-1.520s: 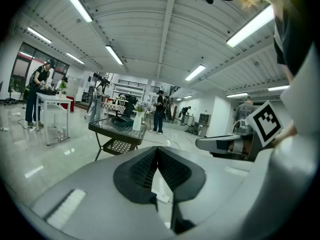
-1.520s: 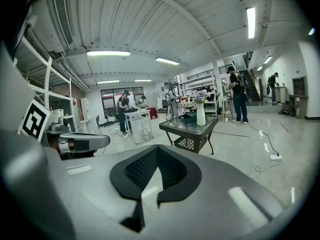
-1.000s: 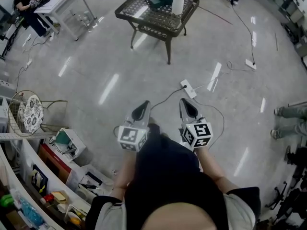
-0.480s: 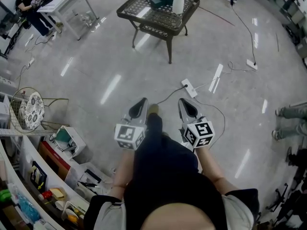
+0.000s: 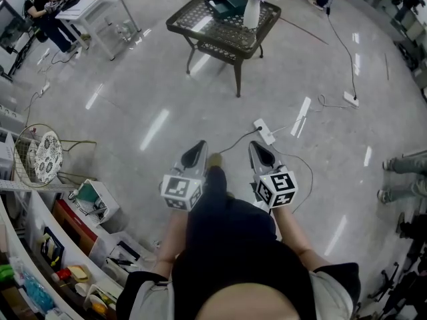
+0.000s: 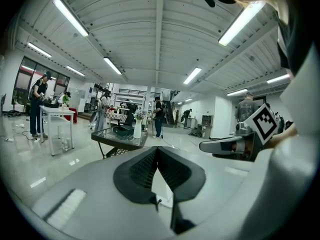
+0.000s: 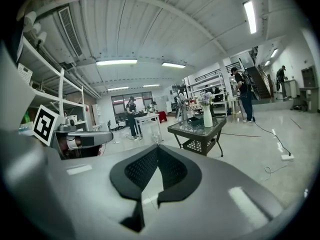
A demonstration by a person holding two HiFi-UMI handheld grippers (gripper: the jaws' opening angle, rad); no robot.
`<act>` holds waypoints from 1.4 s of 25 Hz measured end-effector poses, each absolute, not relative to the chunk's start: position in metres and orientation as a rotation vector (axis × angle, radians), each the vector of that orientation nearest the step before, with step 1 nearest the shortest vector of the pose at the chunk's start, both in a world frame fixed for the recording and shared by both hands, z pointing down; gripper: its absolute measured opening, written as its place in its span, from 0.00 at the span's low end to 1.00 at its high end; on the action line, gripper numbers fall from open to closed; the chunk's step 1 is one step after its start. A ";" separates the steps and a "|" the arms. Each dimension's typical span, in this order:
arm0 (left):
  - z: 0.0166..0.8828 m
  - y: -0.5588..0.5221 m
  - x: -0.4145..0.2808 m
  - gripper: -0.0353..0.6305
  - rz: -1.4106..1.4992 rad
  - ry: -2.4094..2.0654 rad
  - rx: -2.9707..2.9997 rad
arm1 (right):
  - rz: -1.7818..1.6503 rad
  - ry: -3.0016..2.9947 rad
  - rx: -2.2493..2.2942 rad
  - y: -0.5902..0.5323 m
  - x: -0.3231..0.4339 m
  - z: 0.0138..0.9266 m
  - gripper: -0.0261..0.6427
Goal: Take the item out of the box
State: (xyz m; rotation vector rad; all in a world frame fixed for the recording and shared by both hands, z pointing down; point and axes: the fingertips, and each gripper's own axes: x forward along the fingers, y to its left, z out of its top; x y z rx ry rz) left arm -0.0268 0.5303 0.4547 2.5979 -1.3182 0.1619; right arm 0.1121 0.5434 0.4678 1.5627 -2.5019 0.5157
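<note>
Vase (image 5: 251, 12) on table (image 5: 217, 33); box (image 5: 227, 1), seemingly, left of it.

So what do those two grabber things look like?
The left gripper and right gripper are both grey and taper to a point, with black dimpled pads inside. Each carries a white cube printed with black square markers. The person's short sleeves are pale.

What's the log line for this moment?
phase: before reach | left tool: shut, empty | right tool: shut, empty | dark box: on table beside white vase, well ahead of both tools
</note>
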 end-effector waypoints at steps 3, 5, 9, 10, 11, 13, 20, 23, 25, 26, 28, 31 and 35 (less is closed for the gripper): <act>0.456 0.520 -0.027 0.07 0.171 -1.310 2.599 | 0.517 -2.489 1.571 0.532 0.112 0.466 0.04; 0.456 0.514 -0.026 0.07 0.177 -1.302 2.598 | 0.513 -2.484 1.567 0.524 0.111 0.465 0.04; 0.456 0.494 -0.024 0.07 0.182 -1.295 2.598 | 0.523 -2.482 1.573 0.504 0.111 0.464 0.04; 0.456 0.489 -0.024 0.07 0.183 -1.296 2.598 | 0.523 -2.484 1.569 0.499 0.111 0.464 0.04; 0.456 0.485 -0.024 0.07 0.184 -1.297 2.598 | 0.521 -2.486 1.564 0.495 0.110 0.464 0.04; 0.456 0.475 -0.024 0.07 0.189 -1.300 2.599 | 0.518 -2.491 1.559 0.486 0.110 0.463 0.04; 0.451 0.439 -0.025 0.07 0.191 -1.308 2.598 | 0.524 -2.493 1.557 0.449 0.111 0.462 0.04; 0.449 0.422 -0.026 0.07 0.191 -1.316 2.590 | 0.529 -2.494 1.553 0.432 0.111 0.461 0.04; 0.448 0.410 -0.026 0.07 0.189 -1.318 2.588 | 0.531 -2.488 1.550 0.421 0.111 0.461 0.04; 0.448 0.404 -0.026 0.07 0.188 -1.318 2.587 | 0.532 -2.484 1.550 0.415 0.111 0.461 0.04; 0.448 0.392 -0.026 0.07 0.183 -1.318 2.584 | 0.534 -2.477 1.556 0.403 0.112 0.461 0.04; 0.447 0.377 -0.027 0.07 0.182 -1.311 2.583 | 0.540 -2.469 1.564 0.387 0.113 0.460 0.04; 0.446 0.357 -0.030 0.07 0.183 -1.305 2.584 | 0.553 -2.445 1.585 0.368 0.113 0.460 0.04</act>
